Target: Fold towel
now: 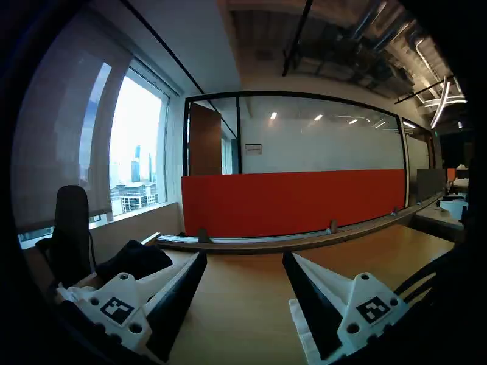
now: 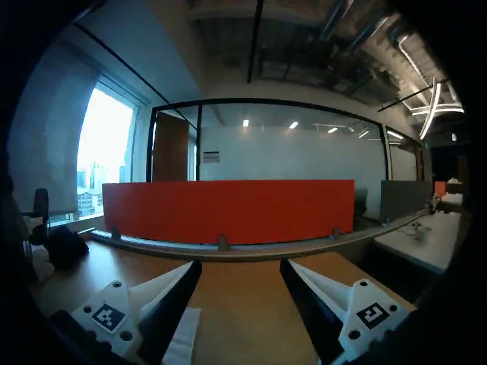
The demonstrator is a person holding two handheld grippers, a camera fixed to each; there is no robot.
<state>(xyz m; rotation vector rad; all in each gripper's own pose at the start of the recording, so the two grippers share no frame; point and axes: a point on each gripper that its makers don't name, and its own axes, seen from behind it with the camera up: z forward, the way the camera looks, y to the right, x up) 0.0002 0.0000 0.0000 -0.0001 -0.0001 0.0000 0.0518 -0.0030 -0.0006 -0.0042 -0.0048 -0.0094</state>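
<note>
Left tool (image 1: pixel 243 255): spread wide open, nothing held, up above the worktop (image 1: pixel 243 304).
Right tool (image 2: pixel 239 263): spread wide open too, nothing held.
Towel (image 1: pixel 298 325): white, lying flat on the worktop, peeking out low under the right side of the left tool; in the right gripper view, low under the left side of that tool (image 2: pixel 182 337). Probably lying between the two tools.
How it will feel: likely soft, light and floppy. Not a thing that breaks. May bunch up or slide on the smooth wood.
Where to grab: best at a near corner, one corner for each tool. Corners mostly hidden, so hard to pick the spot yet.
Writing: black-and-white square marks (image 1: pixel 117 309) on both tools, no words. Small sign (image 1: pixel 253 148) on the glass far ahead, too small to read. No brand names seen.
Other things: dark bundle (image 1: pixel 134 258) ahead and left of the left tool; red screen (image 1: pixel 292 201) far ahead.
</note>
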